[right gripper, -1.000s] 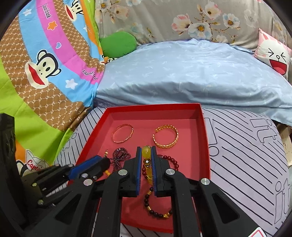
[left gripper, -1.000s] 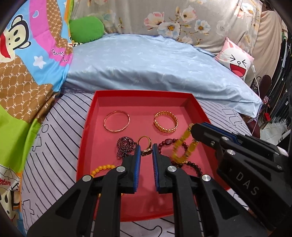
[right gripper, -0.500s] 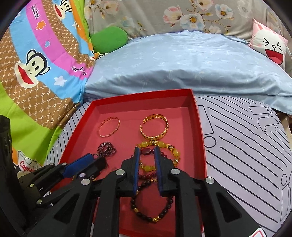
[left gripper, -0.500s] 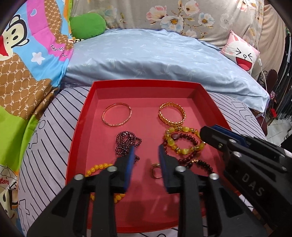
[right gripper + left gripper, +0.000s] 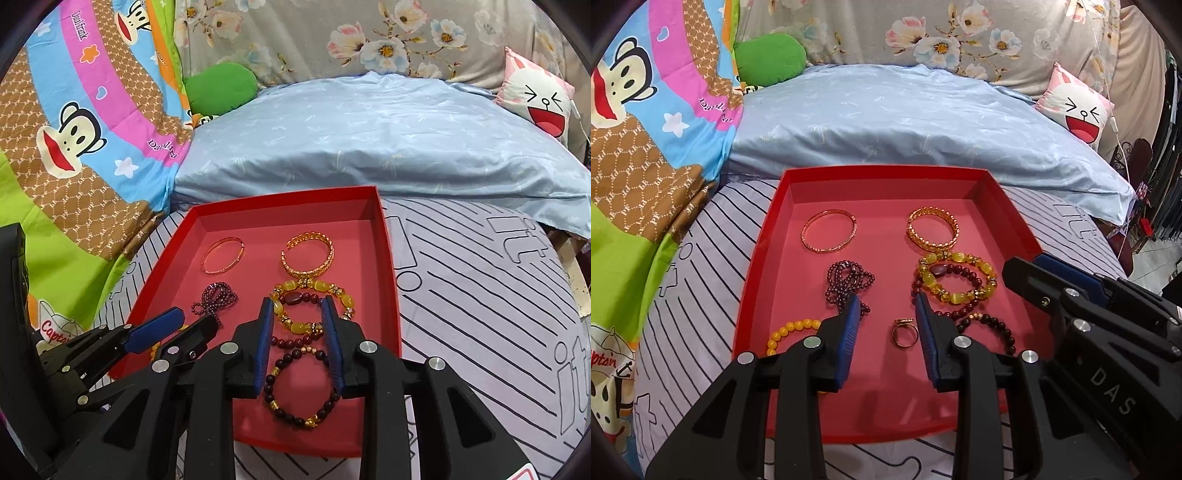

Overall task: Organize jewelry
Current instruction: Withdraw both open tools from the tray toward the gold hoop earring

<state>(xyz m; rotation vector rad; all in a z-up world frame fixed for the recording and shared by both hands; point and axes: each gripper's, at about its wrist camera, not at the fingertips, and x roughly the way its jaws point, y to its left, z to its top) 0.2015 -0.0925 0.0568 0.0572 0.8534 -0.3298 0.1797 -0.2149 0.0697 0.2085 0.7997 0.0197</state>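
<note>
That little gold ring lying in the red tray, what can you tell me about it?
The gold ring is a small metal-looking band with a flat decorated top that carries a dark strip. It lies loose on the pink floor of the red tray, between the blue pads of the left tool, close to the right-hand pad; nothing grips it.

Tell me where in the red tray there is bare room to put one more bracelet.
The red tray has free patches between the thin gold bangle and the gold chain bangle, and along the near wall. The right side is crowded with overlapping bead bracelets.
</note>
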